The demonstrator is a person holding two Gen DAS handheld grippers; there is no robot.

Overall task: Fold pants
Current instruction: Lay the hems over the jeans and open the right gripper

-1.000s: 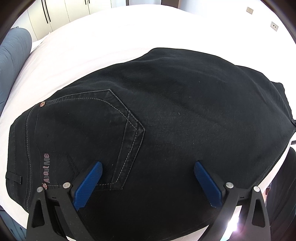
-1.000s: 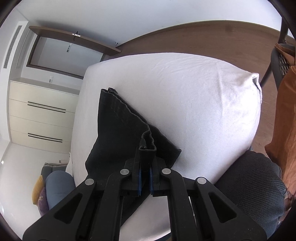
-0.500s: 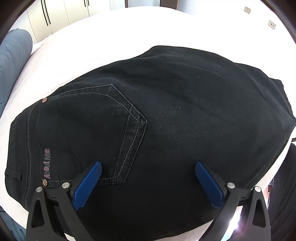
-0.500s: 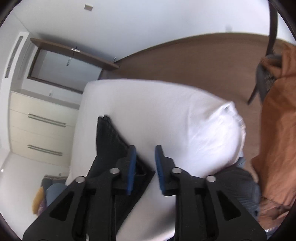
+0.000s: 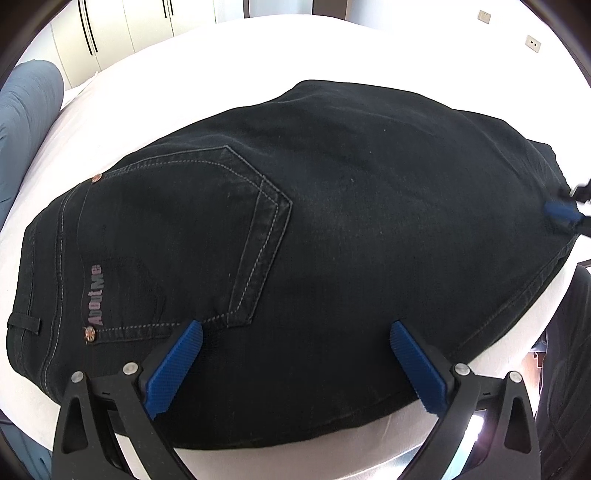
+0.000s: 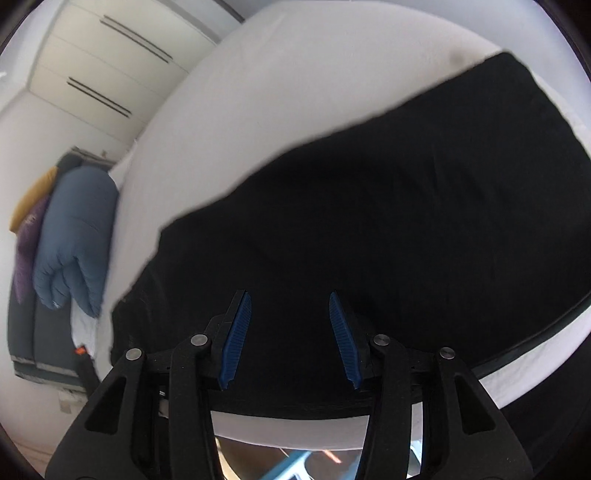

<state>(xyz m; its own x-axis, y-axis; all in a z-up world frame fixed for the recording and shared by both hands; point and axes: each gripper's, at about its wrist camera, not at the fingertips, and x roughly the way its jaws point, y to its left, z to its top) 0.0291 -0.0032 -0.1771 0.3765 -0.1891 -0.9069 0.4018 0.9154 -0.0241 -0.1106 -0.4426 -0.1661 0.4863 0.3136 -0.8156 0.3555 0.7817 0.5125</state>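
The pants (image 5: pixel 332 229) lie flat on the white bed (image 5: pixel 207 74), already folded over into a short, wide shape. The left hand-held gripper (image 5: pixel 295 365) and right hand-held gripper (image 6: pixel 288 339) both hover spread above them, holding nothing. More folding probably remains.

Both cams sat on the grippers, fisheye, looking forward along the fingers and steeply down. Left wrist view looked over the left gripper (image 5: pixel 293 360) onto the black pants (image 5: pixel 332 221) on the white bed (image 5: pixel 184 74), close in, wardrobe (image 5: pixel 110 26) at top. Right wrist view looked over the right gripper (image 6: pixel 290 334) at the same pants (image 6: pixel 406 229) from the other end (blurred), also close. Shared: pants, bed, wardrobe (image 6: pixel 99 66), blue bedding (image 5: pixel 26 110); the right gripper's blue pad (image 5: pixel 561 210) showed at the left view's right edge.
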